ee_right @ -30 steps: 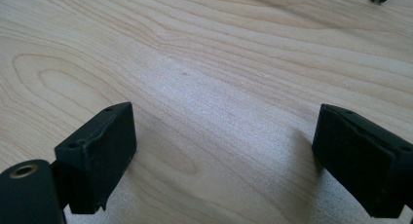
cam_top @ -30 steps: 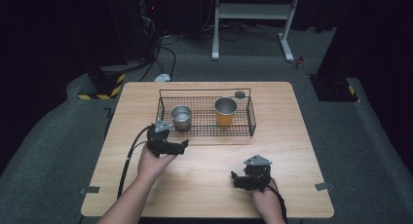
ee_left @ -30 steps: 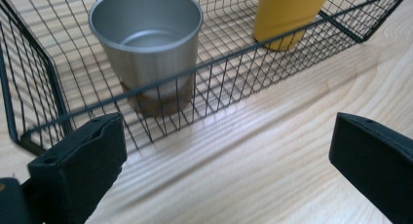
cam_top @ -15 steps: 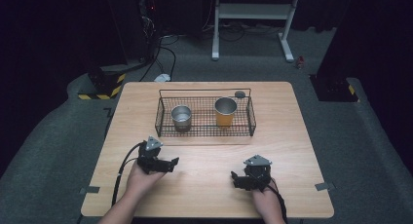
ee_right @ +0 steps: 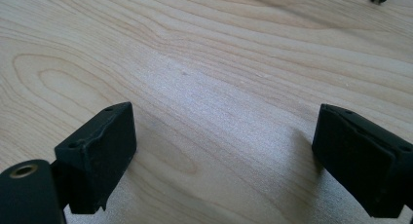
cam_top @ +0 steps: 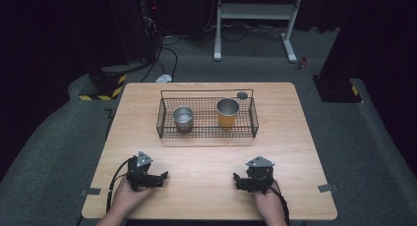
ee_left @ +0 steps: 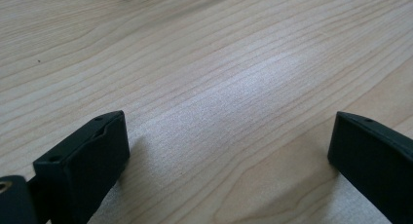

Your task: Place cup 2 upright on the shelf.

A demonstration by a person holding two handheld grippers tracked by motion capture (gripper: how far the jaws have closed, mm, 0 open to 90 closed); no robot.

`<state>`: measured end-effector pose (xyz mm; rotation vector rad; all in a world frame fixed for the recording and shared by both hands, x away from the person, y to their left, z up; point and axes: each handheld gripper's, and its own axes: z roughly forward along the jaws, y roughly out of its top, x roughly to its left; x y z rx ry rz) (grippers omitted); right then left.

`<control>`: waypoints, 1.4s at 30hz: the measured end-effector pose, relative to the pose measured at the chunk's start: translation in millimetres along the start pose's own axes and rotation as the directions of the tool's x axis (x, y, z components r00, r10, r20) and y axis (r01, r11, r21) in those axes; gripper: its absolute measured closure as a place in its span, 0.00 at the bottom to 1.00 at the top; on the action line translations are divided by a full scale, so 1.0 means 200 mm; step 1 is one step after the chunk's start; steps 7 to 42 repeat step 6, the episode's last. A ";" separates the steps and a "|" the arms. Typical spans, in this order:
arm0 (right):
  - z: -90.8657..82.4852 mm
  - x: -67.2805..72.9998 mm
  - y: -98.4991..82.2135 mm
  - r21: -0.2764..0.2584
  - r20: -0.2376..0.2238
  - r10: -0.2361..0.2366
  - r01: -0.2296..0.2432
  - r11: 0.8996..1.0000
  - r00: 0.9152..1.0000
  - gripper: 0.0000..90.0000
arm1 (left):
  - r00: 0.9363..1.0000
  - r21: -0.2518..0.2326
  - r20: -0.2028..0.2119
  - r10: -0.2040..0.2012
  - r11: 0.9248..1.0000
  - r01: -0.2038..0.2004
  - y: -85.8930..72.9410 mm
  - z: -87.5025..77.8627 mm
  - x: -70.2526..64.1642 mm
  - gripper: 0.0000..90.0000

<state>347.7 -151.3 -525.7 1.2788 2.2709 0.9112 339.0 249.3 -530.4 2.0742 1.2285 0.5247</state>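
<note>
Both grippers rest low on the table (cam_top: 295, 137), left gripper (cam_top: 160, 177) and right gripper (cam_top: 238, 181) gaping, holding nothing. Well beyond them, a wire basket (cam_top: 164, 119) holds a steel cup (cam_top: 183, 119) and an orange cup (cam_top: 227, 113). Forearms are cut off at the bottom edge.

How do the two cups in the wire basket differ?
The silver cup is shorter and all metal; the orange cup is taller with an orange outside. The silver cup stands left in the basket, the orange cup right. Both stand upright, open-topped, apart from each other.
</note>
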 end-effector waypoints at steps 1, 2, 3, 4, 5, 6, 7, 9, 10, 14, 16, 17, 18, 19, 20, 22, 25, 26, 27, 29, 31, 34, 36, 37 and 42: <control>0.00 0.00 0.00 0.000 0.000 0.000 0.000 1.000 1.000 0.10 | 1.000 0.000 0.000 0.000 1.000 0.000 0.00 0.00 0.00 0.02; 0.00 0.00 0.00 -0.001 0.001 0.000 0.000 1.000 1.000 0.10 | 1.000 0.000 -0.001 0.000 1.000 0.000 0.00 0.00 0.00 0.02; 0.00 0.00 0.00 -0.001 0.001 0.000 0.000 1.000 1.000 0.10 | 1.000 0.000 -0.001 0.000 1.000 0.000 0.00 0.00 0.00 0.02; 0.00 0.00 0.00 0.000 0.001 0.001 -0.001 1.000 1.000 0.10 | 1.000 0.000 -0.002 0.000 1.000 0.000 0.00 0.00 0.00 0.02; 0.00 0.00 0.00 -0.001 0.002 0.000 0.000 1.000 1.000 0.10 | 1.000 0.000 -0.002 0.001 1.000 -0.001 0.00 0.00 0.00 0.02; 0.00 0.00 0.00 -0.001 0.007 0.003 -0.003 1.000 1.000 0.10 | 1.000 0.000 0.000 -0.005 1.000 0.005 0.00 0.00 0.00 0.02; 0.00 0.00 0.00 -0.001 0.007 0.003 -0.003 1.000 1.000 0.10 | 1.000 0.000 0.000 -0.005 1.000 0.005 0.00 0.00 0.00 0.02; 0.00 0.00 0.00 -0.001 0.007 0.003 -0.003 1.000 1.000 0.10 | 1.000 0.000 0.000 -0.005 1.000 0.005 0.00 0.00 0.00 0.02; 0.00 0.00 0.00 -0.001 0.007 0.003 -0.003 1.000 1.000 0.10 | 1.000 0.000 0.000 -0.005 1.000 0.005 0.00 0.00 0.00 0.02; 0.00 0.00 0.00 -0.001 0.007 0.003 -0.003 1.000 1.000 0.10 | 1.000 0.000 0.000 -0.005 1.000 0.005 0.00 0.00 0.00 0.02; 0.00 0.00 0.00 -0.001 0.007 0.003 -0.003 1.000 1.000 0.10 | 1.000 0.000 0.000 -0.005 1.000 0.005 0.00 0.00 0.00 0.02; 0.00 0.00 0.00 -0.001 0.007 0.003 -0.003 1.000 1.000 0.10 | 1.000 0.000 0.000 -0.005 1.000 0.005 0.00 0.00 0.00 0.02; 0.00 0.00 0.00 -0.001 0.007 0.003 -0.003 1.000 1.000 0.10 | 1.000 0.000 0.000 -0.005 1.000 0.005 0.00 0.00 0.00 0.02; 0.00 0.00 0.00 -0.001 0.007 0.003 -0.003 1.000 1.000 0.10 | 1.000 0.000 0.000 -0.005 1.000 0.005 0.00 0.00 0.00 0.02; 0.00 0.00 0.00 -0.001 0.007 0.003 -0.003 1.000 1.000 0.10 | 1.000 0.000 0.000 -0.005 1.000 0.005 0.00 0.00 0.00 0.02; 0.00 0.00 0.00 -0.001 0.007 0.003 -0.003 1.000 1.000 0.10 | 1.000 0.000 0.000 -0.005 1.000 0.005 0.00 0.00 0.00 0.02; 0.00 0.00 0.00 -0.001 0.007 0.003 -0.003 1.000 1.000 0.10 | 1.000 0.000 0.000 -0.005 1.000 0.005 0.00 0.00 0.00 0.02; 0.00 0.00 0.00 -0.001 0.007 0.003 -0.003 1.000 1.000 0.10 | 1.000 0.000 0.000 -0.005 1.000 0.005 0.00 0.00 0.00 0.02; 0.00 0.00 0.00 -0.001 0.007 0.003 -0.003 1.000 1.000 0.10 | 1.000 0.000 0.000 -0.005 1.000 0.005 0.00 0.00 0.00 0.02; 0.00 0.00 0.00 -0.001 0.007 0.003 -0.003 1.000 1.000 0.10 | 1.000 0.000 0.000 -0.005 1.000 0.005 0.00 0.00 0.00 0.02; 0.00 0.00 0.00 -0.001 0.007 0.003 -0.003 1.000 1.000 0.10 | 1.000 0.000 0.000 -0.005 1.000 0.005 0.00 0.00 0.00 0.02; 0.00 0.00 0.00 -0.001 0.007 0.003 -0.003 1.000 1.000 0.10 | 1.000 0.000 0.000 -0.005 1.000 0.005 0.00 0.00 0.00 0.02; 0.00 0.00 0.00 -0.001 0.007 0.003 -0.003 1.000 1.000 0.10 | 1.000 0.000 0.000 -0.005 1.000 0.005 0.00 0.00 0.00 0.02; 0.00 0.00 0.00 -0.001 0.007 0.003 -0.003 1.000 1.000 0.10 | 1.000 0.000 0.000 -0.005 1.000 0.005 0.00 0.00 0.00 0.02; 0.00 0.00 0.00 -0.001 0.007 0.003 -0.003 1.000 1.000 0.10 | 1.000 0.000 0.000 -0.005 1.000 0.005 0.00 0.00 0.00 0.02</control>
